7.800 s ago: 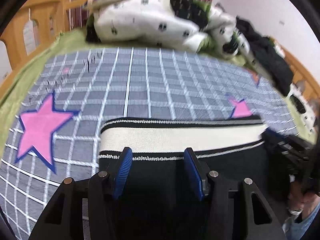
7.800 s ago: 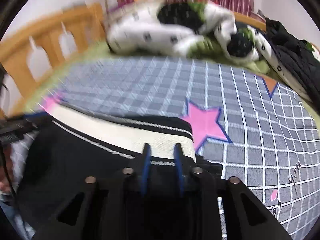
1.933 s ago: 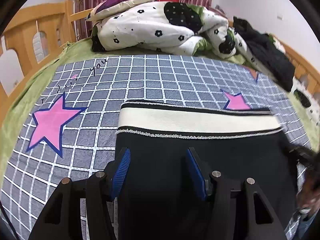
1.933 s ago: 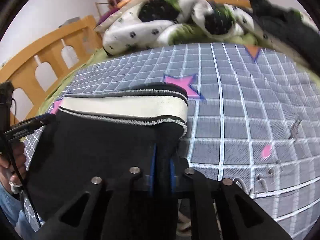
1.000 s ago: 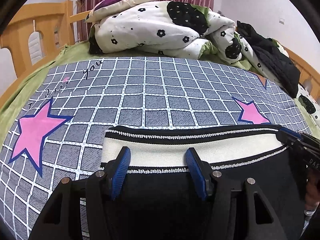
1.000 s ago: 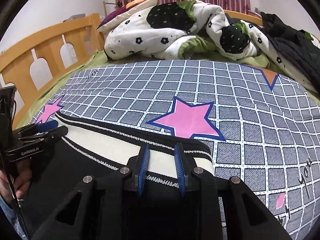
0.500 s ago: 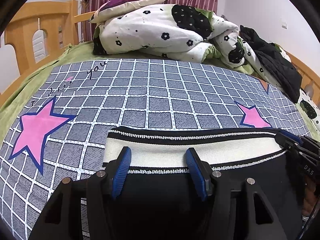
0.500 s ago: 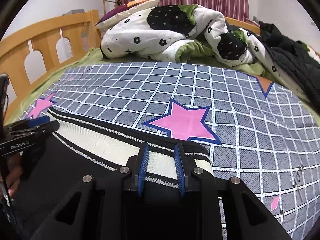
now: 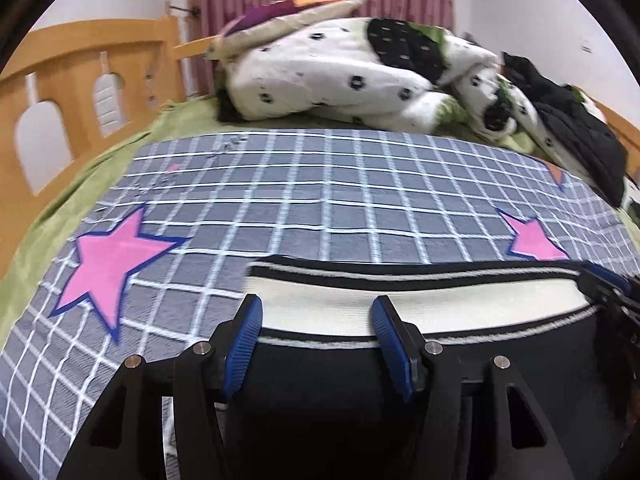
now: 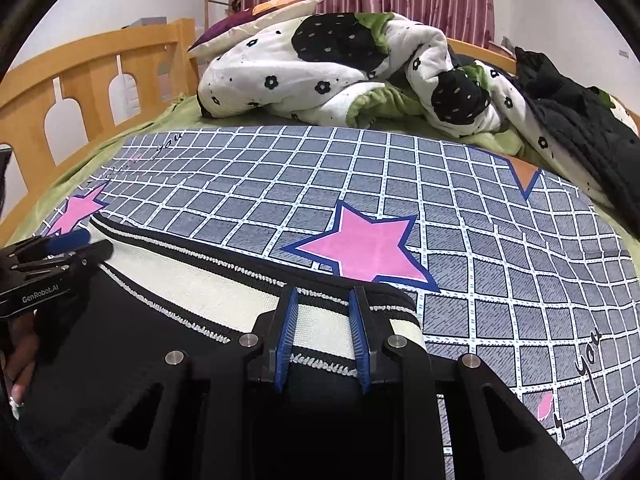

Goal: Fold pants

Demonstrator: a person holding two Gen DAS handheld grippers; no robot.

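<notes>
Black pants (image 9: pixel 328 384) with a cream, black-edged waistband (image 9: pixel 420 292) lie flat on the grey checked bed cover. My left gripper (image 9: pixel 318 322) is open, its blue pads set wide over the waistband's left end. My right gripper (image 10: pixel 323 314) is partly open over the waistband's right end (image 10: pixel 316 320); cream band shows between its pads. The pants also show in the right wrist view (image 10: pixel 140 356). Each gripper shows in the other's view, the right one at the left view's right edge (image 9: pixel 608 292) and the left one at the right view's left edge (image 10: pixel 56 252).
A bundled white, black and green flowered duvet (image 10: pixel 340 68) and a pillow (image 10: pixel 260 20) lie at the head of the bed. Dark clothes (image 10: pixel 576 120) are heaped at the far right. A wooden bed rail (image 10: pixel 80 88) runs along the left. Pink stars (image 10: pixel 360 244) mark the cover.
Both grippers have crept slightly forward over the waistband. The left view is now motion-blurred. The right gripper, shut 1.9 s ago, stands partly open.
</notes>
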